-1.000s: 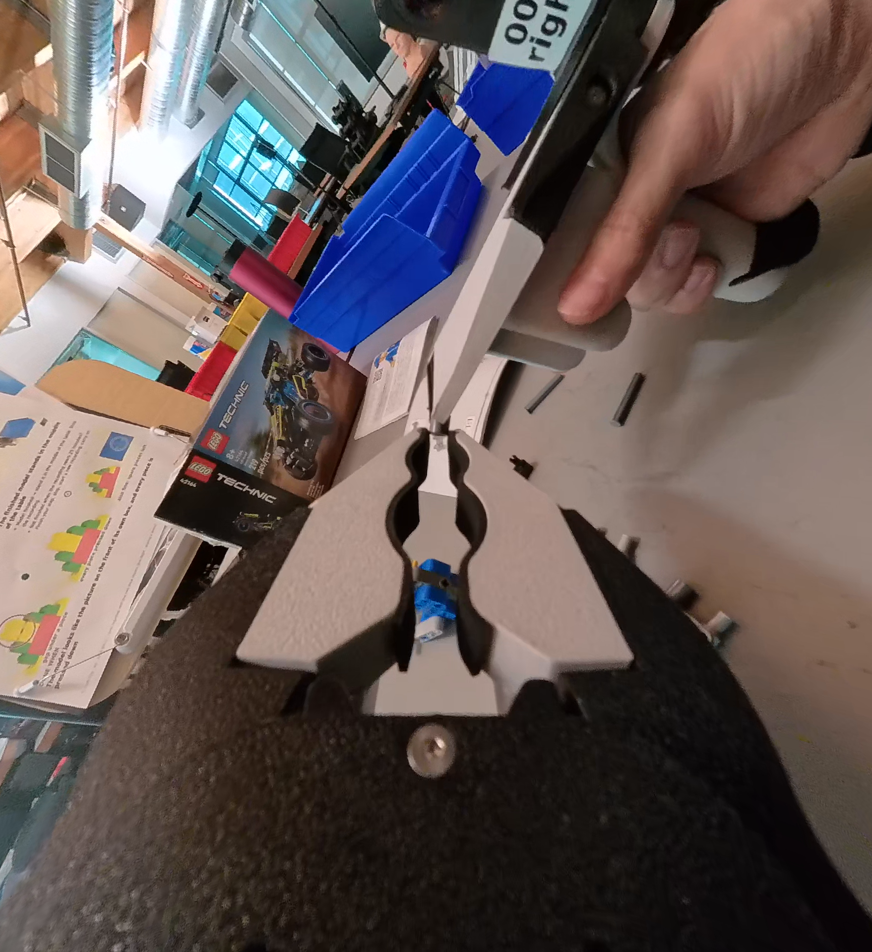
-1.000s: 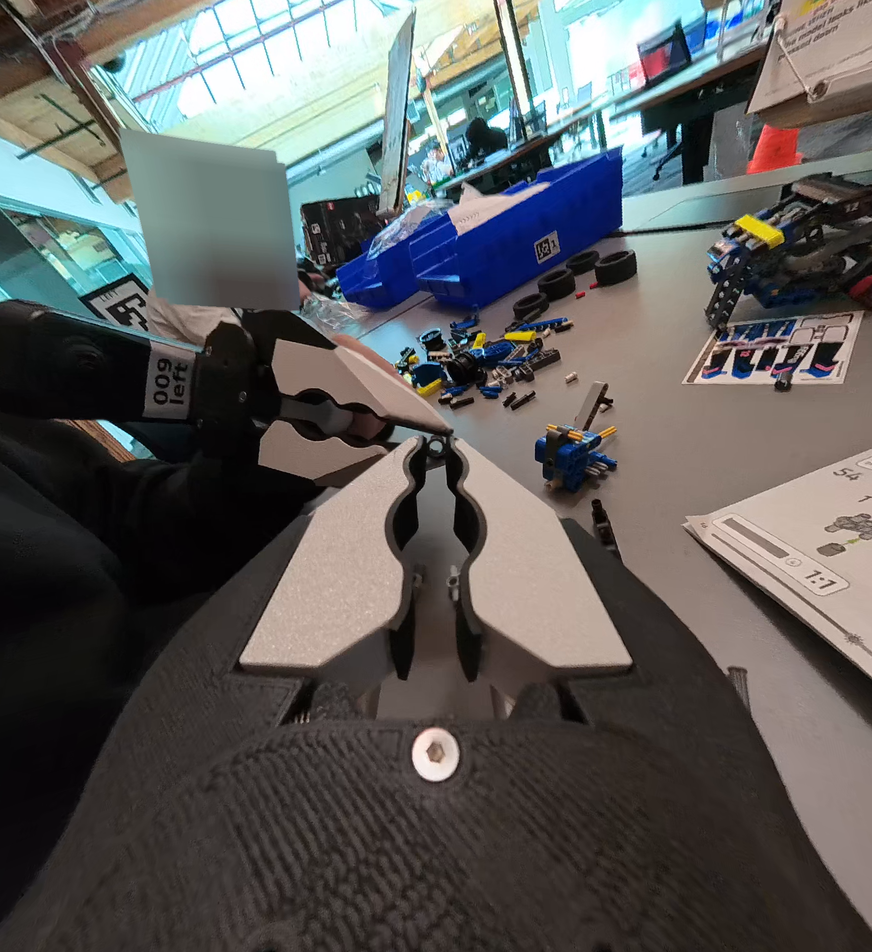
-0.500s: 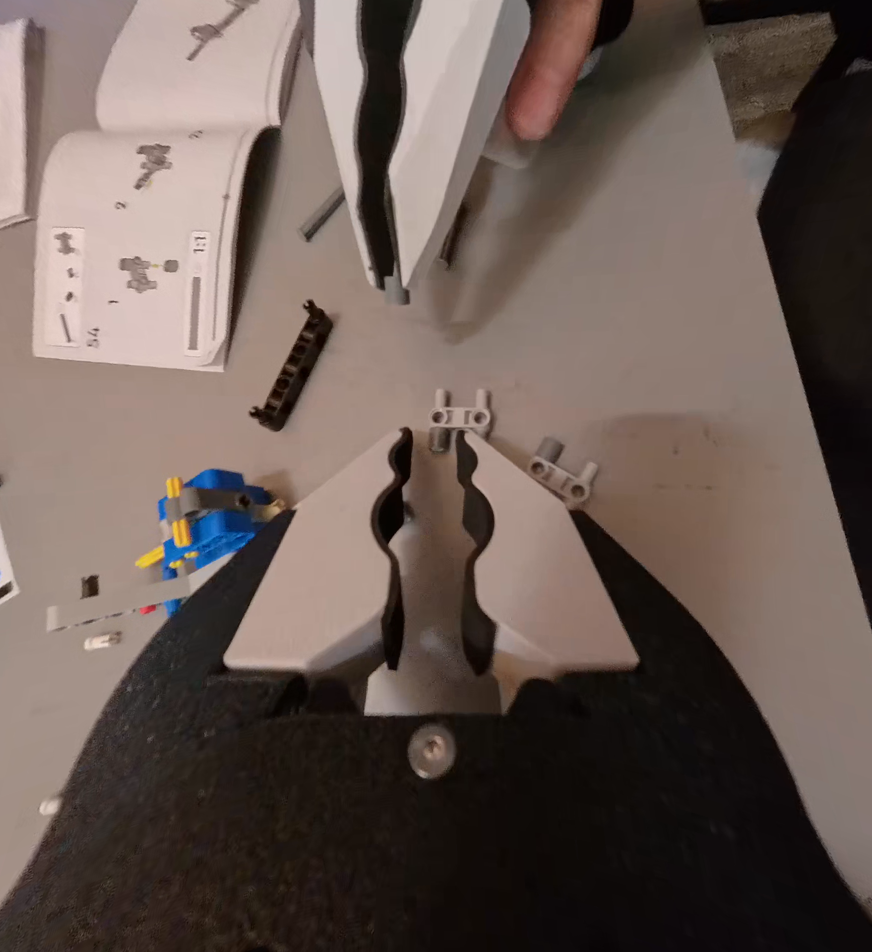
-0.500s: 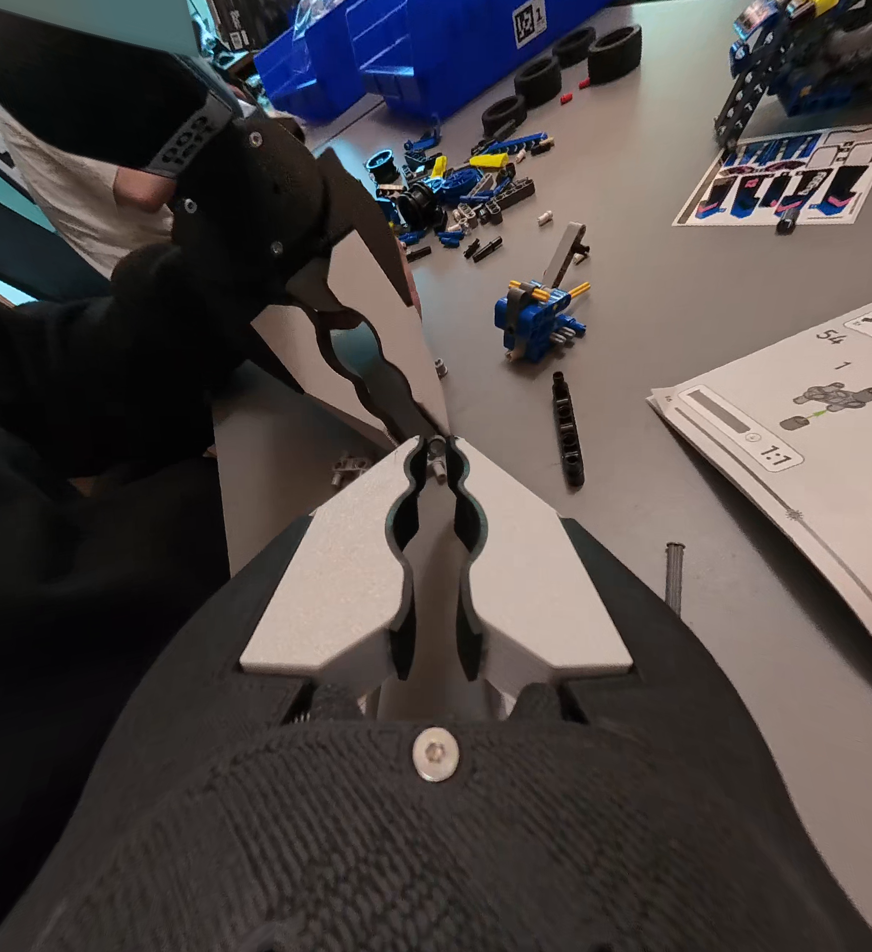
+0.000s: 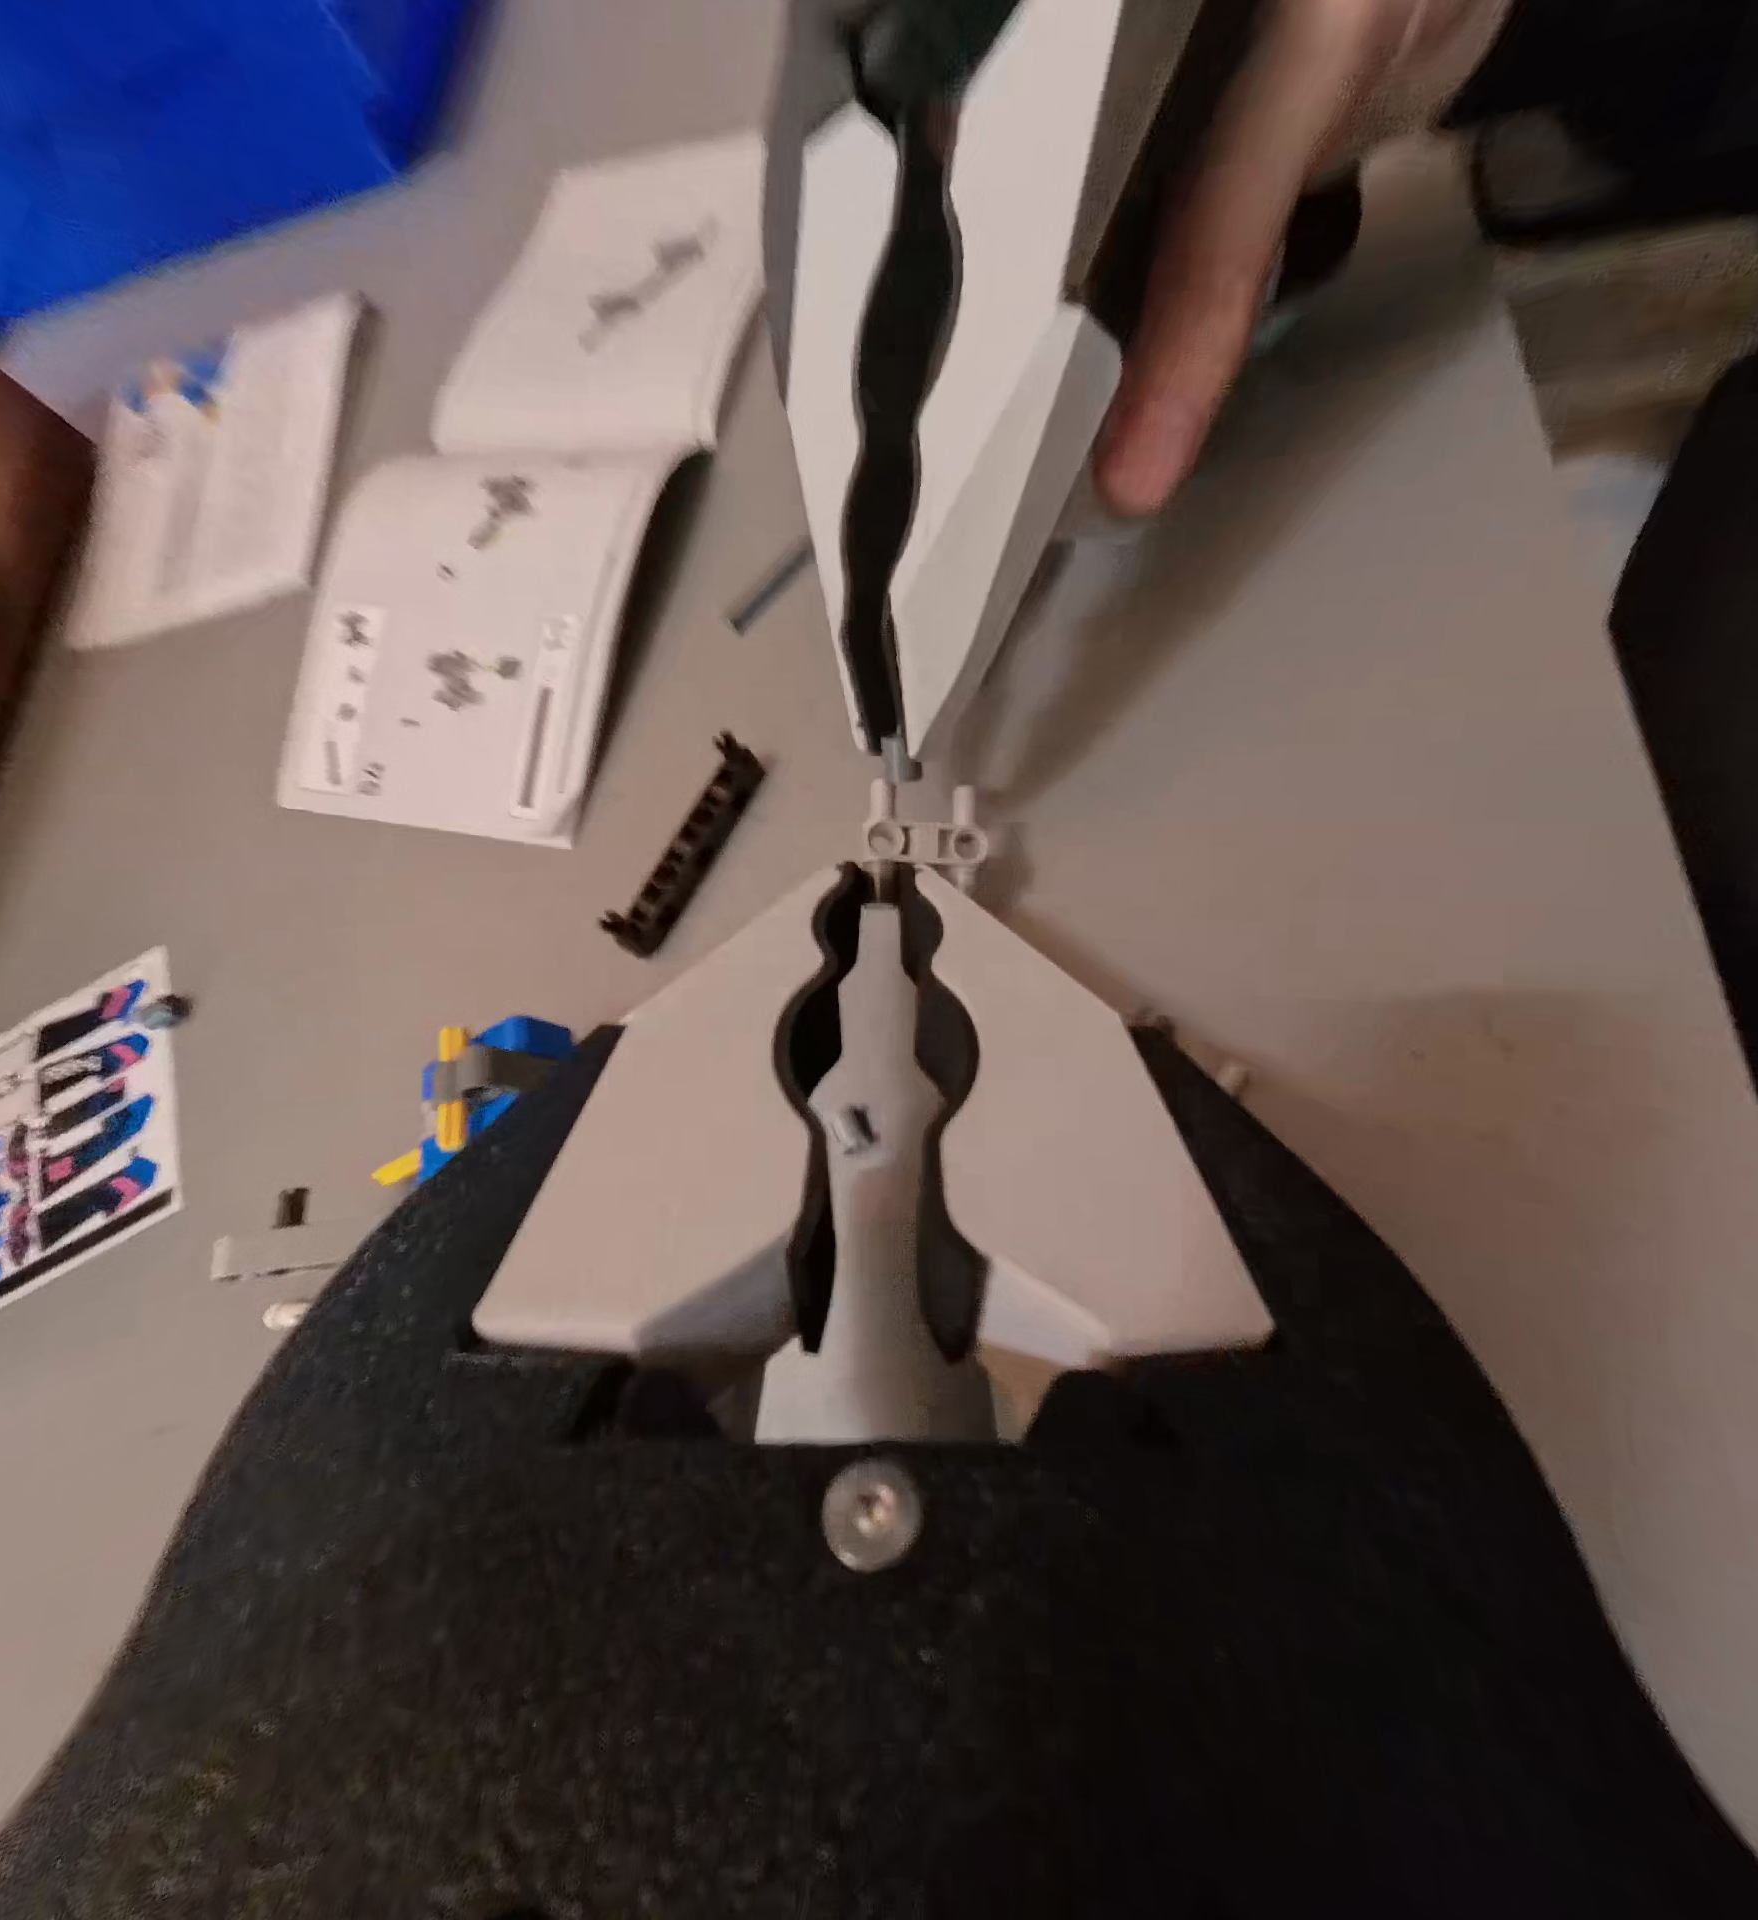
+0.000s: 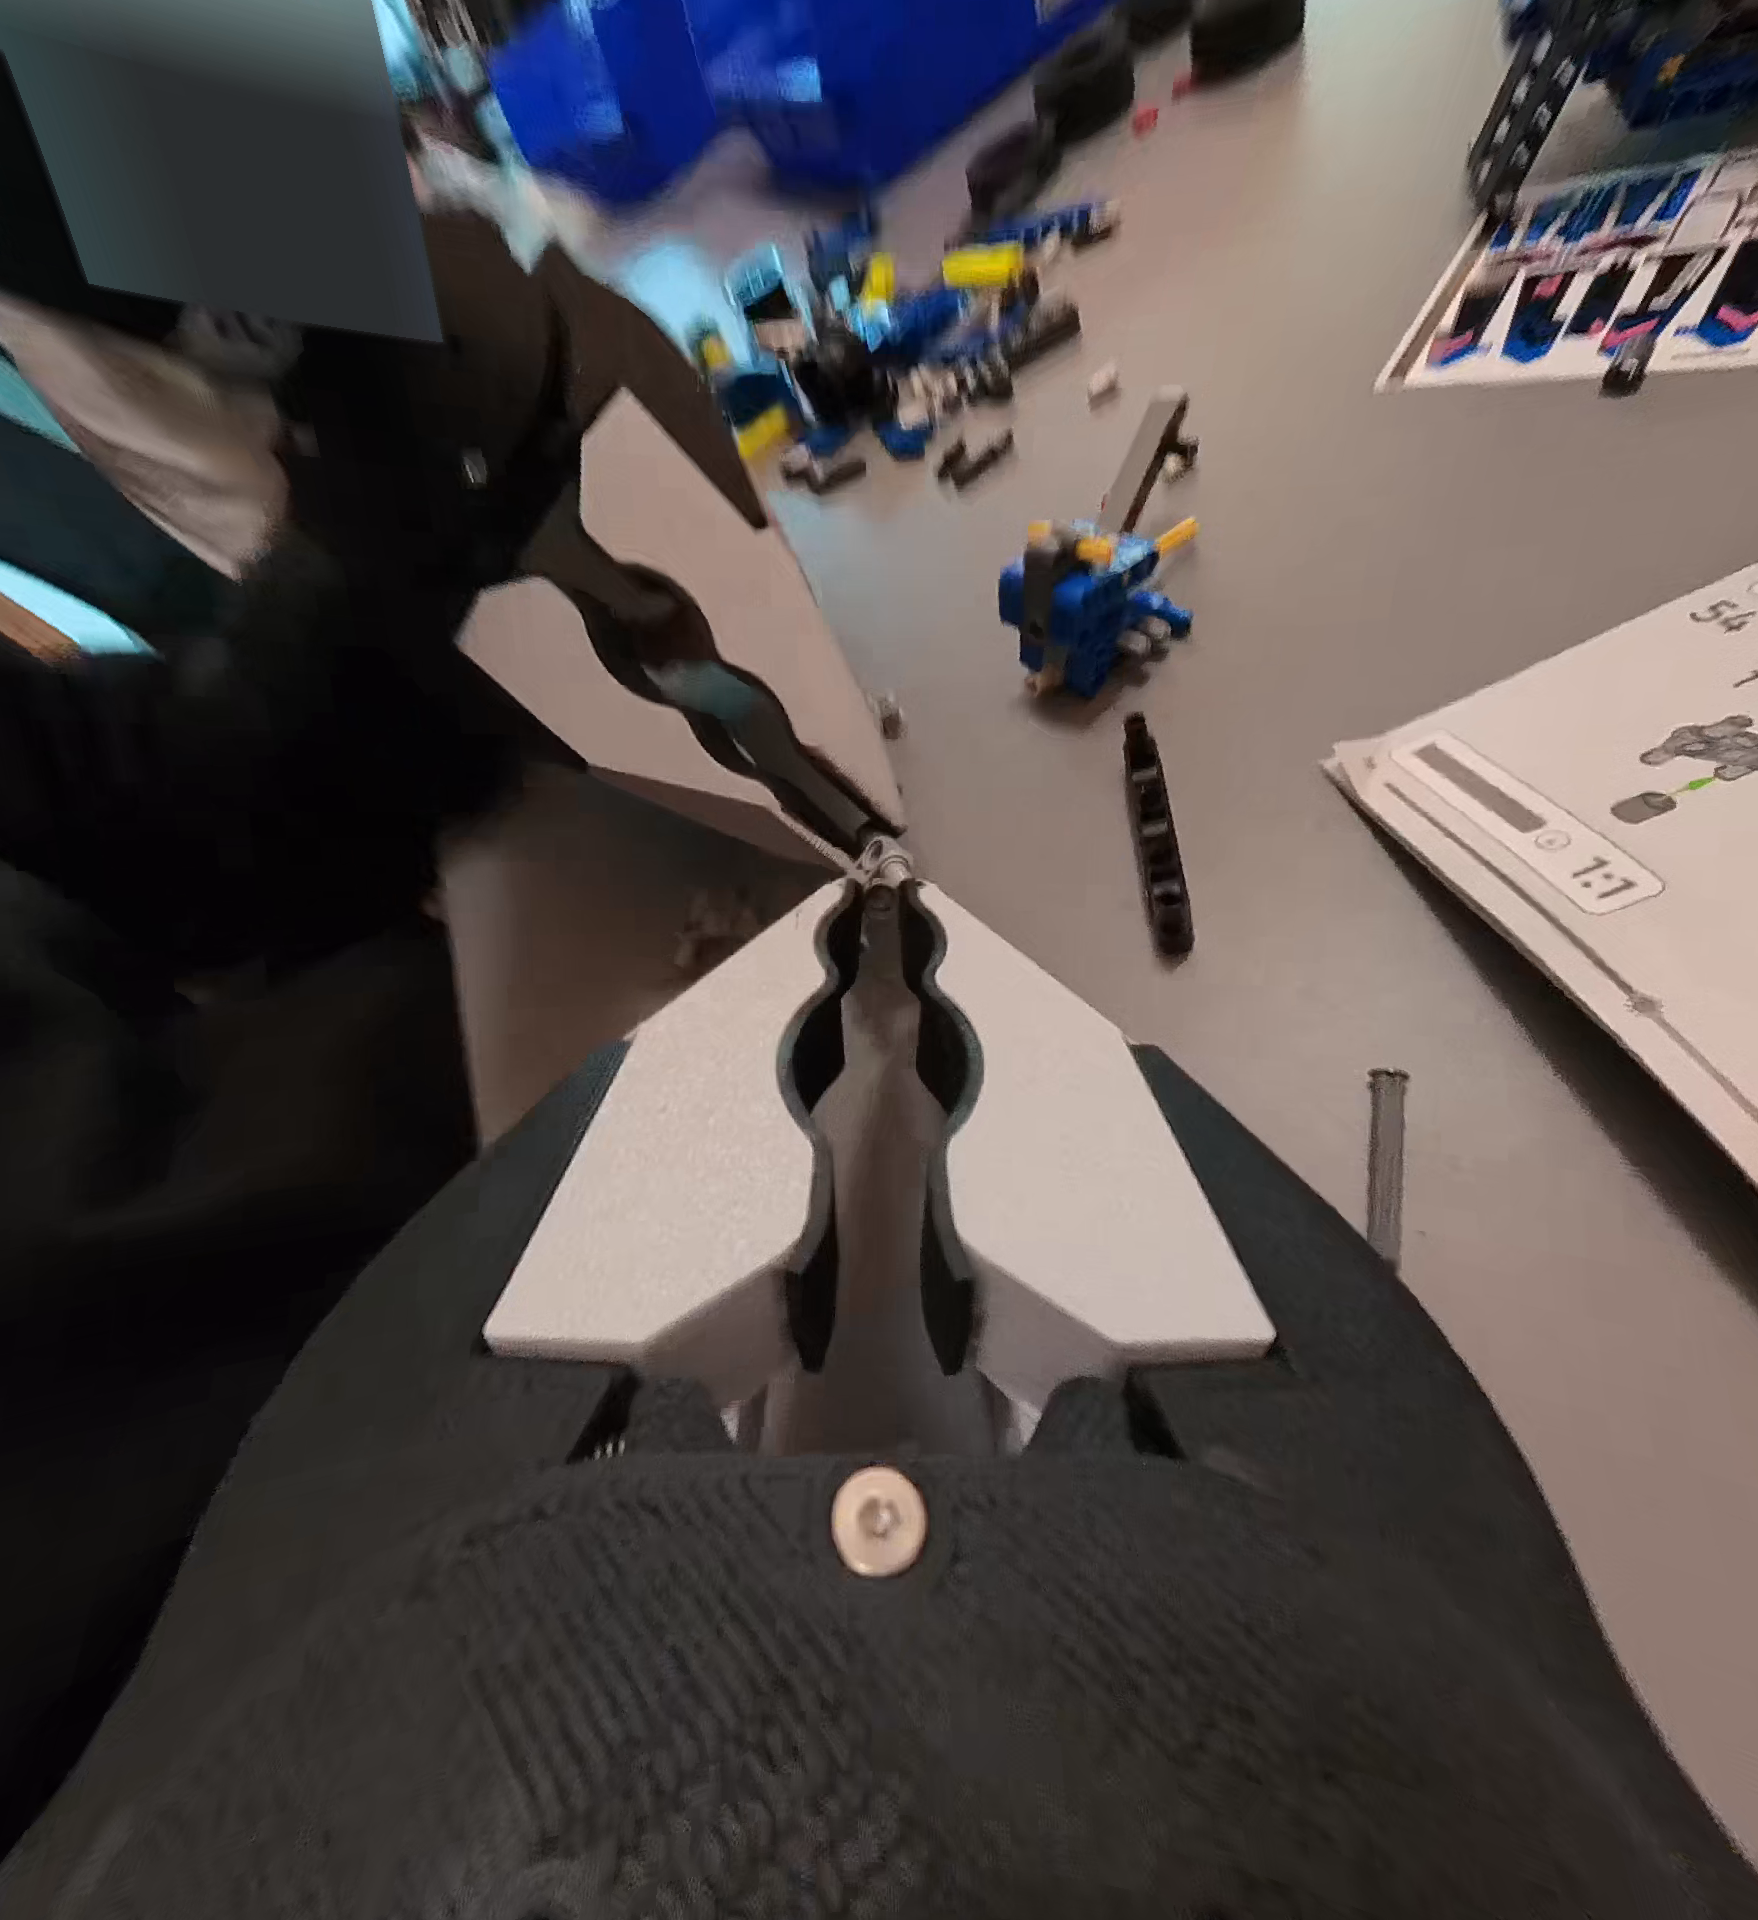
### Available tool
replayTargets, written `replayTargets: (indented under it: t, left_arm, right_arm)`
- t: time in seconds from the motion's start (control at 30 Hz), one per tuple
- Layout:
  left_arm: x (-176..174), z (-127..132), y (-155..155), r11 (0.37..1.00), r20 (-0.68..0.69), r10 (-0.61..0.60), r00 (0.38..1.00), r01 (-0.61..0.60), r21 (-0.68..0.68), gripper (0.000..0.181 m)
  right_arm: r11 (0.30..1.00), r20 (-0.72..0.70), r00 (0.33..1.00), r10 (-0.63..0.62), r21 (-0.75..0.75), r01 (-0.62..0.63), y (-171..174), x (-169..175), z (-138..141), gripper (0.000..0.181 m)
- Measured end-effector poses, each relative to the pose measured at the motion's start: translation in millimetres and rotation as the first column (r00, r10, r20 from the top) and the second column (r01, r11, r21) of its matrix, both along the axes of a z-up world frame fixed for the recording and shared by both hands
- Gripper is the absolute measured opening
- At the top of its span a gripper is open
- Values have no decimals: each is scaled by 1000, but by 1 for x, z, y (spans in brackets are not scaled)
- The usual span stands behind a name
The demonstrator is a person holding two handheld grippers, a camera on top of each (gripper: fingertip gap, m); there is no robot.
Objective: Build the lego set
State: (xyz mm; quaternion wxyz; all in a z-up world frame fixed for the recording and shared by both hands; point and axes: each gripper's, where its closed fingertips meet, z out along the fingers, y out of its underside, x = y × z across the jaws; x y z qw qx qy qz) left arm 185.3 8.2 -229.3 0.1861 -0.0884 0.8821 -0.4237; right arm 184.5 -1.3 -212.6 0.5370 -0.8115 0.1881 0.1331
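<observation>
My left gripper (image 5: 880,883) is shut on a light grey connector (image 5: 922,836) at its tips, just above the grey table (image 5: 1322,831). My right gripper (image 5: 887,743) comes in from the top of the left wrist view, shut on a small grey pin (image 5: 896,767) that almost touches the connector's left end. In the right wrist view my right gripper (image 6: 880,891) holds the pin (image 6: 883,900) tip to tip against the left gripper (image 6: 873,836), which reaches in from the upper left. The view is blurred.
A black beam (image 6: 1155,831), a blue and yellow sub-assembly (image 6: 1083,613) and an open instruction booklet (image 6: 1633,831) lie to the right. A grey axle (image 6: 1386,1164), a sticker sheet (image 6: 1623,281), a pile of loose parts (image 6: 906,343) and blue bins (image 6: 750,83) are nearby. The table edge (image 5: 1581,644) is close. Less than 4 cm separates the two grippers' tips. The grey axle (image 6: 1386,1164) is about 9 cm from my right fingertips. The left camera catches it too, in the left wrist view (image 5: 772,581).
My left gripper swung down to the table, closed on a grey connector that lay there and lifted it. The right gripper brought its pin down to the connector.
</observation>
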Motion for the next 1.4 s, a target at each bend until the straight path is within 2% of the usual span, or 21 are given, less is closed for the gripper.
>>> replayTargets:
  t: [0.03,0.2,0.33,0.53,0.77,0.93,1.13,1.2,1.27,1.4]
  left_arm:
    - [3,8,2,999,43,18,999,-17,-31,4]
    - [6,48,9,983,198,70,978,-33,-183,4]
    - [6,61,10,971,225,89,970,-34,-236,4]
    - [6,62,10,979,270,104,957,-50,-198,4]
    - [6,57,9,989,288,99,953,-61,-136,4]
    - [7,54,9,997,362,81,929,-70,-43,4]
    - [10,54,11,977,494,80,866,-165,132,4]
    - [11,52,9,981,458,110,882,-171,93,3]
    - [11,49,7,990,385,136,913,-144,-9,4]
    - [4,57,4,981,296,98,950,-43,-189,4]
  right_arm:
    - [997,-43,999,-10,70,13,1,2,10,6]
    - [932,-205,978,-44,344,114,-3,17,44,6]
    - [858,-302,953,18,495,140,-4,18,63,5]
    - [884,-264,963,57,462,75,6,8,55,6]
    - [889,-233,971,43,452,69,7,8,54,6]
    - [901,-223,974,31,428,69,8,9,51,6]
    - [950,-46,996,-72,300,83,9,14,43,6]
    - [947,-94,993,-76,306,101,8,16,41,6]
    - [940,-158,985,-66,323,115,7,16,39,6]
    - [900,-280,958,56,430,74,5,6,53,6]
